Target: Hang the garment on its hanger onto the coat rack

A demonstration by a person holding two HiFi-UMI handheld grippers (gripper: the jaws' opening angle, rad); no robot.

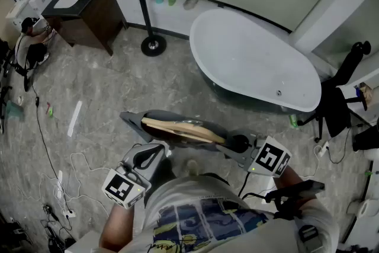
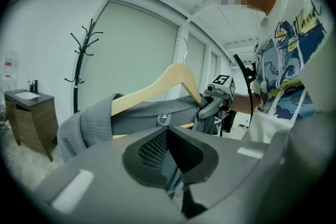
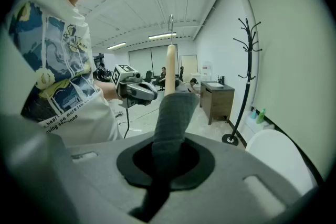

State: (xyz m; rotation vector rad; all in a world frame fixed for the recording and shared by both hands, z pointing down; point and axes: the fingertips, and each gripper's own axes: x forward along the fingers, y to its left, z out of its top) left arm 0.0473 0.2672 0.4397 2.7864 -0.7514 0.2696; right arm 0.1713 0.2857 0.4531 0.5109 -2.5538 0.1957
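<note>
hanger's metal hook can't be made out in head view, only in the gripper views. lower part of the grey knit garment is hidden under the person's shirt and both tools. coat rack top is cut off at the head view's upper edge.

left gripper fingers are pressed together; a thin pale sliver sits in the slit, looks like a fold of the garment, hard to make out. right gripper fingers are clamped on a rolled end of the garment, which stands straight up out of the pads with the tip of the light wooden hanger showing above it.

in head view the garment lies roughly level across the hanger, held in the air in front of the person's waist, left gripper under its near side, right gripper at its right end. from the left gripper view the hanger arches above the pads, cloth draped over it.

black coat rack stands well apart, against the far wall, between a dark wood vanity cabinet and a white oval bathtub. bare grey floor lies open between person and rack. tub rim is near on the right; cables lie on the floor at lower left.
</note>
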